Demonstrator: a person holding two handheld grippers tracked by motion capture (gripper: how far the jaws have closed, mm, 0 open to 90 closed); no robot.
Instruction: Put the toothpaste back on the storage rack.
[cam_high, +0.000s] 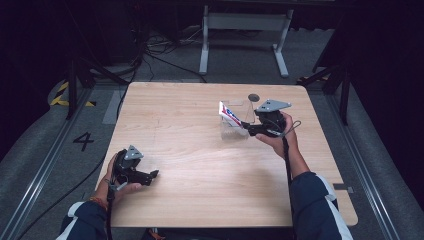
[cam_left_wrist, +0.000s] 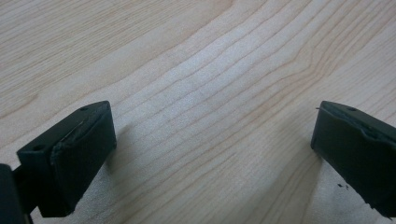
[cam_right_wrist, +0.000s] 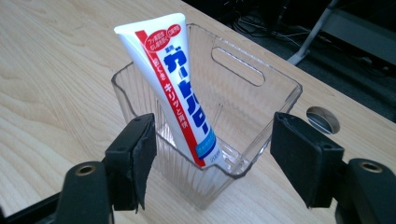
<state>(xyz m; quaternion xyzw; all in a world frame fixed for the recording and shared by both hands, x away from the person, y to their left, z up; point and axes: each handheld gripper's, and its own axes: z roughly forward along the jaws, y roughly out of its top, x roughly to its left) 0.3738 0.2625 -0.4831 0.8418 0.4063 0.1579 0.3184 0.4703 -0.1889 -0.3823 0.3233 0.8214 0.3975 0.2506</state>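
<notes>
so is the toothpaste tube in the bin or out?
In. The toothpaste tube stands tilted inside the clear plastic bin, crimped end above the rim.

The toothpaste tube (cam_right_wrist: 177, 88) carries Japanese lettering: large blue characters down its white face, white katakana reading キリッと on the red stripe, and small print too fine to read. A black "4" (cam_high: 83, 140) is marked on the grey floor left of the table.

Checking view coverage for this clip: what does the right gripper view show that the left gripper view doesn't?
Right gripper view alone: a toothpaste tube leaning inside a clear plastic container, with the right gripper open on either side of the container, plus a round hole in the tabletop. Left gripper view alone: the left gripper, open over bare wood. Both: the wooden table.
</notes>
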